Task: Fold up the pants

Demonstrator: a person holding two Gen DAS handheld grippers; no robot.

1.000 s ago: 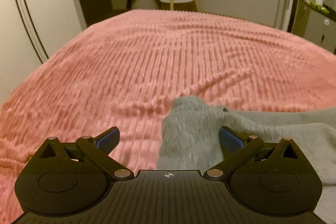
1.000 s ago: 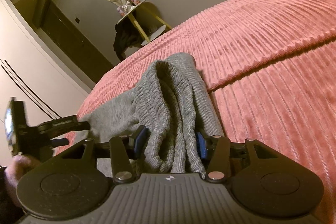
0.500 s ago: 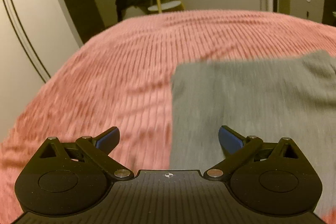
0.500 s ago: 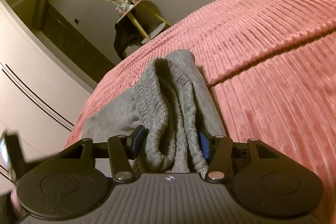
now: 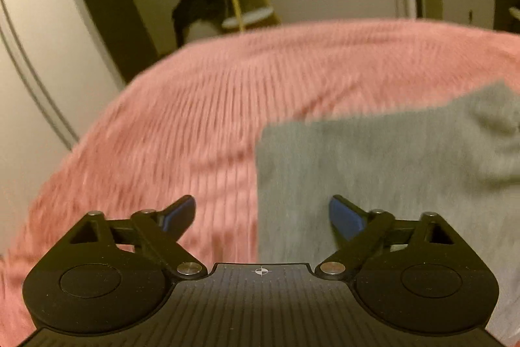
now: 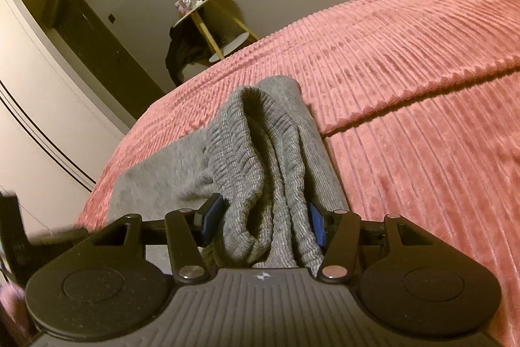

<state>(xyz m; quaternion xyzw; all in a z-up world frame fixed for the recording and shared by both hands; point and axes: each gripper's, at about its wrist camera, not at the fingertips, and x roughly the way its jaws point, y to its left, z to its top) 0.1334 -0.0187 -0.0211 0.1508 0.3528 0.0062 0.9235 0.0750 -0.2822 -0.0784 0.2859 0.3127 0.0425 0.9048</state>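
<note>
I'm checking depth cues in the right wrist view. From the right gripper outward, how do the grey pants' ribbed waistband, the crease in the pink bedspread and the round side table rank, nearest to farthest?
1. Ribbed waistband of the grey pants, bunched between the fingers of the right gripper.
2. Crease in the pink bedspread, out to the right.
3. Round side table, past the bed, upper left.

Left gripper (image 5: 261,212): I've lifted it off the pants' (image 5: 390,171) bunched end; the jaws gape over the flat grey edge.
Pants: the left end, heaped a second ago, now lies flat on the pink bedspread (image 5: 195,119).
Left view: gone blurry.
</note>
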